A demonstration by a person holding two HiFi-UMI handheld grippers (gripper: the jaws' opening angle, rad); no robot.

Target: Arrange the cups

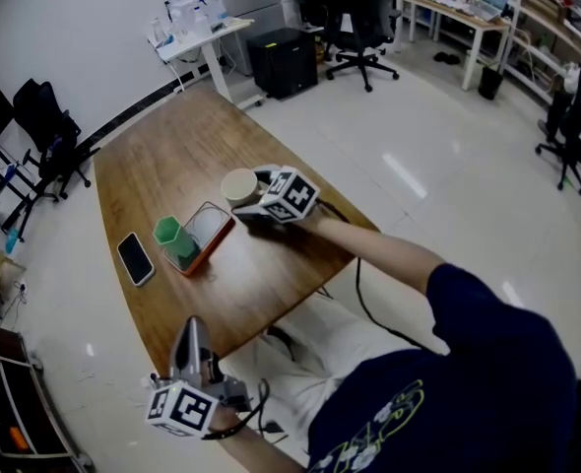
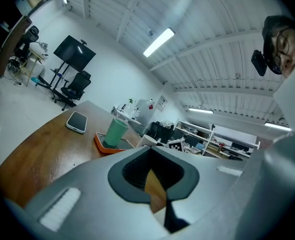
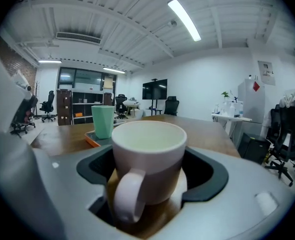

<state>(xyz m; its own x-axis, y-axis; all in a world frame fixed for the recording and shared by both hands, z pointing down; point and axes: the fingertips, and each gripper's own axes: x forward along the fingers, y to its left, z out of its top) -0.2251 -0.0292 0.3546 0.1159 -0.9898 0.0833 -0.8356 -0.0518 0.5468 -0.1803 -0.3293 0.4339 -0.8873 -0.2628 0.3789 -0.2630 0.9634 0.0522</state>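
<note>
Right gripper (image 1: 261,200) has its jaws wide around the pale pink ceramic mug (image 3: 148,156). The dark pads sit against both walls with no gap showing, so I read it as gripped. The mug is upright on the brown wooden table (image 1: 172,156), handle towards the person, just beside the orange-rimmed rectangular tray (image 1: 204,259) that holds the mint-green faceted cup (image 1: 172,236). Left gripper (image 1: 191,333) is closed on nothing, low off the near table edge. My advice: confirm the squeeze is firm first, because a round glazed wall can slip. Lift straight up and keep the rim level. Clear the tray lip and set down in the free half, not touching the green cup. Mind the black smartphone (image 1: 135,258) beyond.
</note>
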